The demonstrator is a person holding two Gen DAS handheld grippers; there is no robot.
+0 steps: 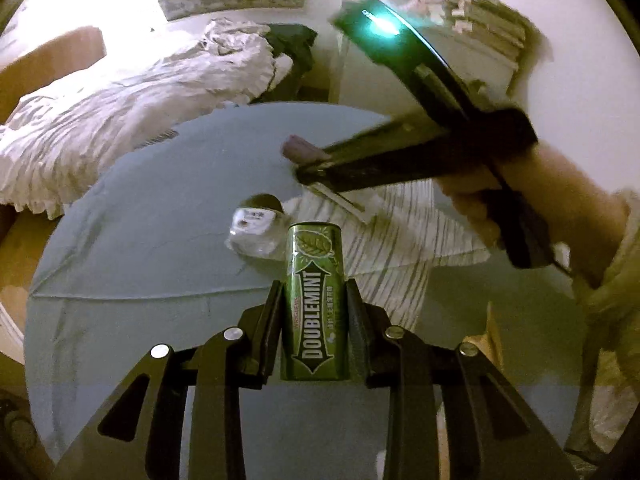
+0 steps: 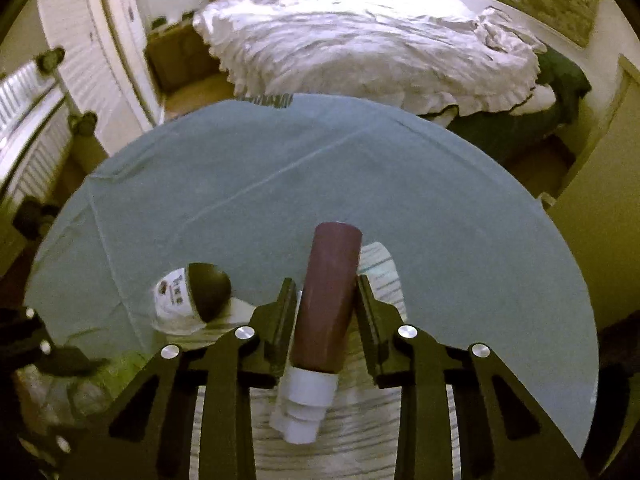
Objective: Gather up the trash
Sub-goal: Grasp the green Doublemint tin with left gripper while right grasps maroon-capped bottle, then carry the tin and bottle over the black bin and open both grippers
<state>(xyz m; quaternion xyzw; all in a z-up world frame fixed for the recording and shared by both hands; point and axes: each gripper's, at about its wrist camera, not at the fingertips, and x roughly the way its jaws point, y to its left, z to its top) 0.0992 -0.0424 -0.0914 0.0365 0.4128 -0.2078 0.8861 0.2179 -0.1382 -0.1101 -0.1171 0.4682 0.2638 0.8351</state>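
Left wrist view: a green rectangular Doublemint gum tin (image 1: 313,300) is seen clamped upright between the jaws of the left gripper (image 1: 314,312), lower centre of frame, above the round counter with grey-blue cloth (image 1: 140,240).

Behind the tin, at mid-frame, a small white cup with a dark lid (image 1: 256,222) is lying on its side, beside a striped white cloth (image 1: 400,248). The right gripper (image 1: 308,162) is seen at right of centre, blurred, held by a hand (image 1: 476,208).

Right wrist view: a maroon cylindrical tube with a white screw cap (image 2: 326,312) is grasped between the jaws of the right gripper (image 2: 326,300), cap end nearest the camera, lower centre. A bed with rumpled white bedding (image 2: 360,48) is noted at top.
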